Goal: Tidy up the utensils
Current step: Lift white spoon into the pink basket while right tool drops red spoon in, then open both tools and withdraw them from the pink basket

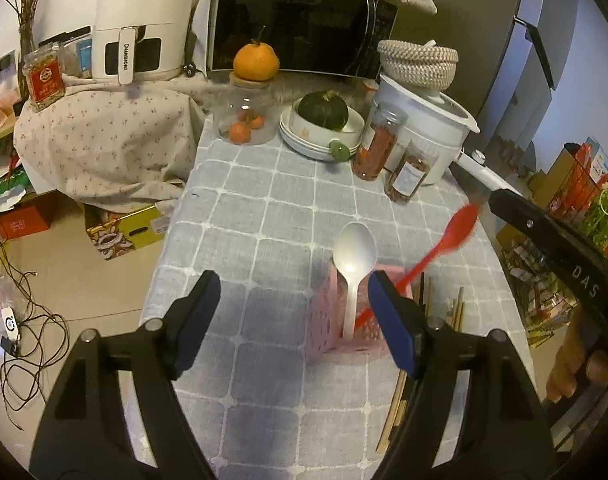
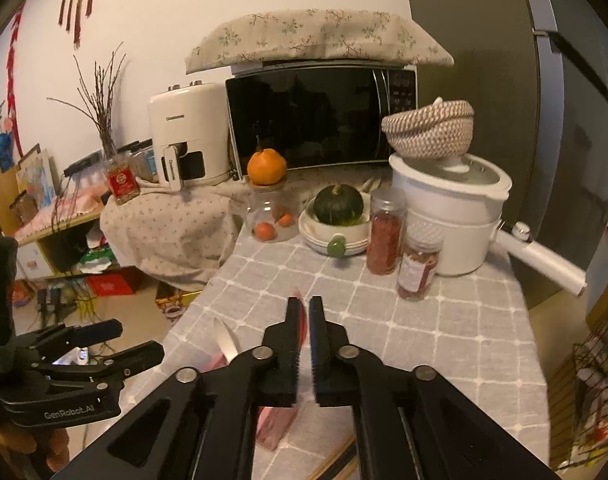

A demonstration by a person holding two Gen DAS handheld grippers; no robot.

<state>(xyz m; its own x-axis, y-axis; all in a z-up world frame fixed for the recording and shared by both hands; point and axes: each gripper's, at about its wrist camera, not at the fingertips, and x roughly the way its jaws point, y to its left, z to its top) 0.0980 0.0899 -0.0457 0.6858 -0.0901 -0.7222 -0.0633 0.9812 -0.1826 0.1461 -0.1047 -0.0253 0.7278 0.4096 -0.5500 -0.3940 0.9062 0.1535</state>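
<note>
Left gripper (image 1: 294,300) wide open, empty; right gripper (image 2: 304,312) slightly parted around blurred red spoon (image 1: 444,244); pink basket (image 1: 328,320) half hidden.

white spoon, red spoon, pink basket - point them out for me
white spoon (image 1: 355,249), left wrist view, on its bowl
red spoon (image 1: 460,227), left wrist view, on its blurred bowl
pink basket (image 1: 324,320), left wrist view, on its perforated left wall

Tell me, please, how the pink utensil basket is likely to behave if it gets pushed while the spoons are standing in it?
The pink basket looks like thin perforated plastic, so it is probably light and may slide on the checked tablecloth. It is narrow and upright, and the white spoon and red spoon rise well above its rim, so it might tip.
</note>
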